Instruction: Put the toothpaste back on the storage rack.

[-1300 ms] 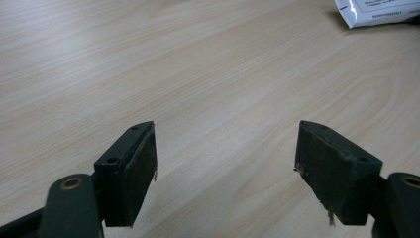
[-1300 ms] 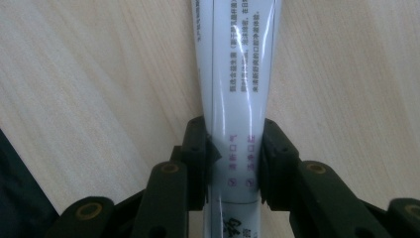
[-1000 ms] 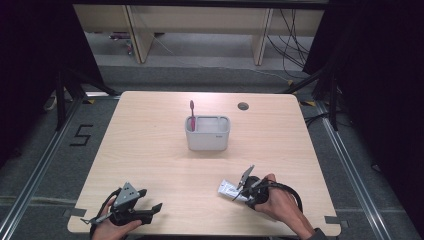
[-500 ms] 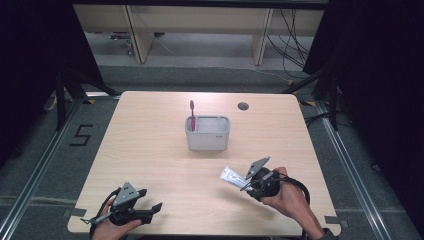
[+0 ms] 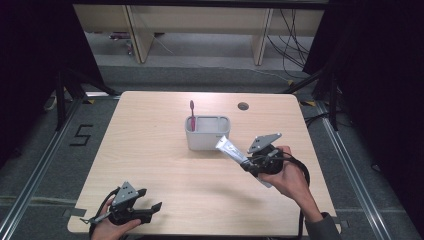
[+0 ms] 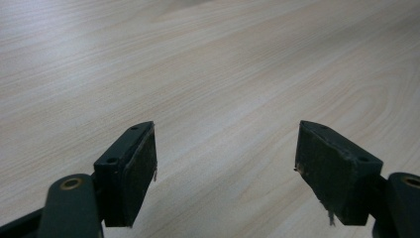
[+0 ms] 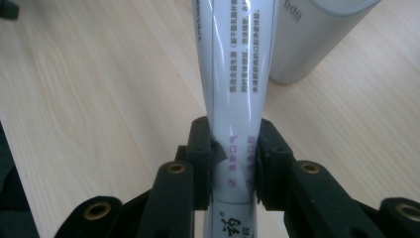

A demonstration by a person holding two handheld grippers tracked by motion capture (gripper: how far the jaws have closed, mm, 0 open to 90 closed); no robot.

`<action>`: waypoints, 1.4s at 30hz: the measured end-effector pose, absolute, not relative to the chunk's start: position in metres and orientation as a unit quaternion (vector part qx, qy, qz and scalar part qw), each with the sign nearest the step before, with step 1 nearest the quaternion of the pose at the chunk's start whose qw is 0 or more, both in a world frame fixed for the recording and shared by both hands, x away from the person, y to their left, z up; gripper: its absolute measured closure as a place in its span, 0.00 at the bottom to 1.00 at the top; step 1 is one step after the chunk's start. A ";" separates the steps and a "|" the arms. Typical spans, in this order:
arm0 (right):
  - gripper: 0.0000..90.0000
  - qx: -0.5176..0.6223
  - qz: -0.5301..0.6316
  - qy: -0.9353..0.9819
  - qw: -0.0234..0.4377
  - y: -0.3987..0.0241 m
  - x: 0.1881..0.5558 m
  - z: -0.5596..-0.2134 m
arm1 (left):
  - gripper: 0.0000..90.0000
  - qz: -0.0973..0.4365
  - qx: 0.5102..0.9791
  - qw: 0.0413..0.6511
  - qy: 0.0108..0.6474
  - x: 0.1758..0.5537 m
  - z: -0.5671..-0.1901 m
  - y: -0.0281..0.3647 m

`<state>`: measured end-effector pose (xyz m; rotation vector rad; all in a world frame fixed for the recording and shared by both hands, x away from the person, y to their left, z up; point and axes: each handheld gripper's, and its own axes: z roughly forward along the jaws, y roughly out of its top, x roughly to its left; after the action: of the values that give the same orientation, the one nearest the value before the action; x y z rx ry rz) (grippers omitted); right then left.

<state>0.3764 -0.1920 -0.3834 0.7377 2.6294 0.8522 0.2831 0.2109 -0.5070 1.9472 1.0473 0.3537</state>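
Light wooden table [image 5: 150, 145], grey floor [image 5: 45, 150], dark surroundings

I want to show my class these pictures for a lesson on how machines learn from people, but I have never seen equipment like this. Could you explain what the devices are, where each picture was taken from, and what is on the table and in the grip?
No robot arm is here: a person holds a hand tool with two black jaws in each hand. One picture looks down from above the person's side of the wooden table. The other two come from small cameras riding on each tool, looking along its jaws.

The left gripper rests near the table's front edge, jaws open, with nothing between them. The right gripper is shut on a white toothpaste tube, lifted off the table and pointing toward a grey holder.

A pink toothbrush stands upright in that holder.
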 end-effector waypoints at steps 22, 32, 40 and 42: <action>0.82 0.325 0.393 0.849 0.140 -0.201 0.432 -0.355 | 0.27 0.176 0.759 0.440 0.447 0.283 -0.496 0.233; 0.82 0.326 0.419 0.831 0.170 -0.197 0.452 -0.332 | 0.26 0.173 0.758 0.432 0.458 0.282 -0.500 0.242; 0.82 0.324 0.441 0.821 0.162 -0.179 0.469 -0.327 | 0.26 0.169 0.765 0.425 0.453 0.280 -0.503 0.236; 0.82 0.327 0.442 0.818 0.165 -0.174 0.470 -0.326 | 0.26 0.168 0.764 0.427 0.454 0.281 -0.504 0.236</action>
<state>0.4704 -0.1738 -0.3256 0.9326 2.3317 1.2603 0.2807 0.2356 -0.5040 1.9083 1.1344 0.4201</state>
